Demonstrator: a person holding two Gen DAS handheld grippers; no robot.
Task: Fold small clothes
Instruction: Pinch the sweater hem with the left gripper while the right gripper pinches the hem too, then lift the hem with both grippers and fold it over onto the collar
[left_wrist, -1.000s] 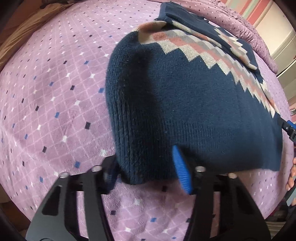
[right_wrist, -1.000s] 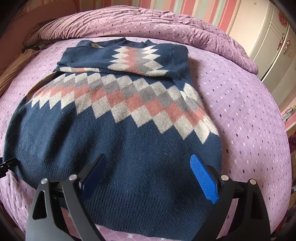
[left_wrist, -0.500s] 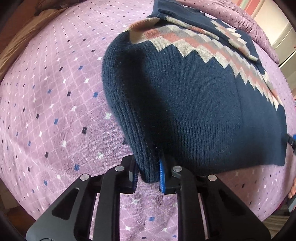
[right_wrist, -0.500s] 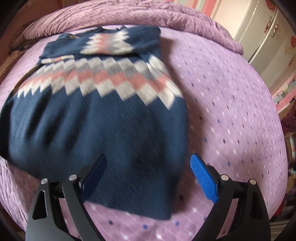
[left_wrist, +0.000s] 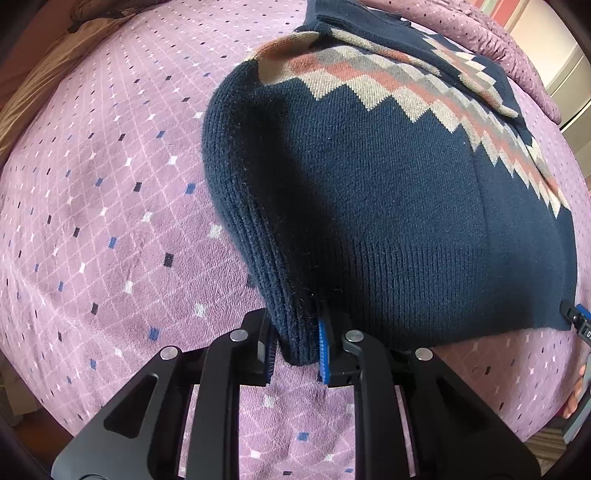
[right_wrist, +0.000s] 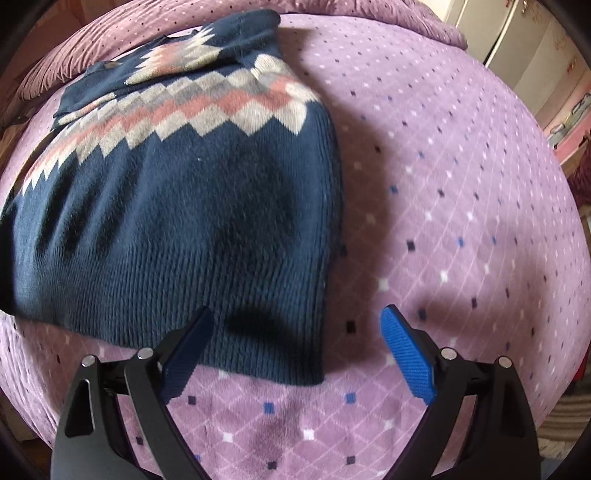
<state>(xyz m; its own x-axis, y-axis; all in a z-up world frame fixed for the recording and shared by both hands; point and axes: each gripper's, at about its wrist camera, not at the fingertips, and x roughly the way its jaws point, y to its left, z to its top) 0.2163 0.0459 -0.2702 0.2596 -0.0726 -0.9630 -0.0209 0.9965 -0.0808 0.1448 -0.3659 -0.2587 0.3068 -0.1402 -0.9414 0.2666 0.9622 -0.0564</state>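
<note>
A navy knit sweater (left_wrist: 388, 192) with a pink, grey and cream diamond band lies on a purple blanket (left_wrist: 110, 221). My left gripper (left_wrist: 295, 350) is shut on the sweater's ribbed bottom left corner, which is lifted and bunched. In the right wrist view the sweater (right_wrist: 177, 221) lies with its sleeves folded in at the top. My right gripper (right_wrist: 299, 350) is open and empty, straddling the sweater's bottom right corner. Its tip also shows at the right edge of the left wrist view (left_wrist: 576, 321).
The blanket (right_wrist: 461, 221) covers the bed; a bunched purple quilt (right_wrist: 388, 18) lies at the far side. A white cabinet (right_wrist: 535, 55) stands at the right beyond the bed. A brown cloth (left_wrist: 40, 74) lies at the bed's left edge.
My left gripper closed on the sweater's bottom left corner and lifted it. My right gripper, still open, moved right along the hem to the bottom right corner.
</note>
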